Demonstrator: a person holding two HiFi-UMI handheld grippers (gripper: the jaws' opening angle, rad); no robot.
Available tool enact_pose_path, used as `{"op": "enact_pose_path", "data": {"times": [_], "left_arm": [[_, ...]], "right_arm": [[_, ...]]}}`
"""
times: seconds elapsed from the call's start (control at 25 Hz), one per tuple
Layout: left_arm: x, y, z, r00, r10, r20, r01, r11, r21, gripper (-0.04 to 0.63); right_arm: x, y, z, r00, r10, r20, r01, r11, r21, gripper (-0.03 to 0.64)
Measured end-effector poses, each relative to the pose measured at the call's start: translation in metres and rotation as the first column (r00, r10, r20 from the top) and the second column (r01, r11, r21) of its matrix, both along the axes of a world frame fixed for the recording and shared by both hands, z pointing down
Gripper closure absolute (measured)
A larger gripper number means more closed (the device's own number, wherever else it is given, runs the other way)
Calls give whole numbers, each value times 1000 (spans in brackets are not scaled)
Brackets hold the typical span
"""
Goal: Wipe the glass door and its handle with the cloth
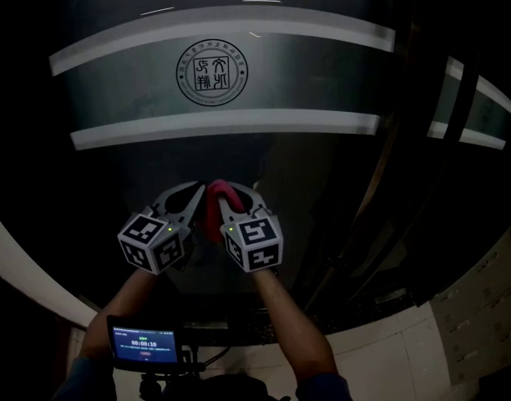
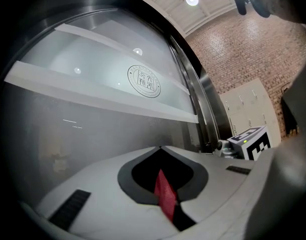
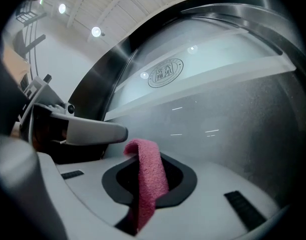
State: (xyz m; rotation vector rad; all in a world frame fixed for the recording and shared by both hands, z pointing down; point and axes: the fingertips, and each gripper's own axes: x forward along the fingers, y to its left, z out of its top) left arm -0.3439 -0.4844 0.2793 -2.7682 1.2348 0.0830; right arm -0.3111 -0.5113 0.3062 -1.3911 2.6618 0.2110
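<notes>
The cloth is clamped by both the left tongs and the right tongs, each closed upon it, near the lower part of the glass door. It is best pressed flat and swept in overlapping strokes.

A small screen low in the head view showed the time 00:00:10. A round seal was printed on the glass door, but its signs were too fancy to read.
</notes>
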Motion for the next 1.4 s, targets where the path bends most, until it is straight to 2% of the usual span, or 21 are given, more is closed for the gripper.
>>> {"op": "enact_pose_path", "data": {"times": [0.24, 0.44, 0.68, 0.88, 1.12, 1.28, 1.4], "left_arm": [[17, 22, 5, 996, 85, 27, -85, 996, -8, 584], [26, 54, 11, 984, 175, 36, -175, 984, -15, 584], [70, 105, 23, 947, 316, 61, -318, 948, 24, 584], [142, 151, 32, 886, 458, 65, -460, 888, 12, 584], [248, 197, 27, 825, 562, 66, -564, 825, 24, 584], [336, 207, 23, 805, 590, 67, -593, 805, 39, 584], [396, 236, 22, 814, 579, 41, -580, 813, 41, 584]], "right_arm": [[25, 36, -14, 995, 97, 18, -98, 994, 41, 591], [40, 83, -20, 977, 210, 25, -211, 976, 54, 591], [82, 139, -12, 943, 328, 53, -331, 942, 54, 589], [154, 189, -4, 886, 461, 44, -463, 886, 38, 589], [260, 244, -10, 822, 566, 62, -569, 821, 53, 590], [341, 254, -14, 806, 591, 47, -592, 802, 72, 589], [394, 284, -16, 820, 572, 25, -571, 816, 87, 589]]}}
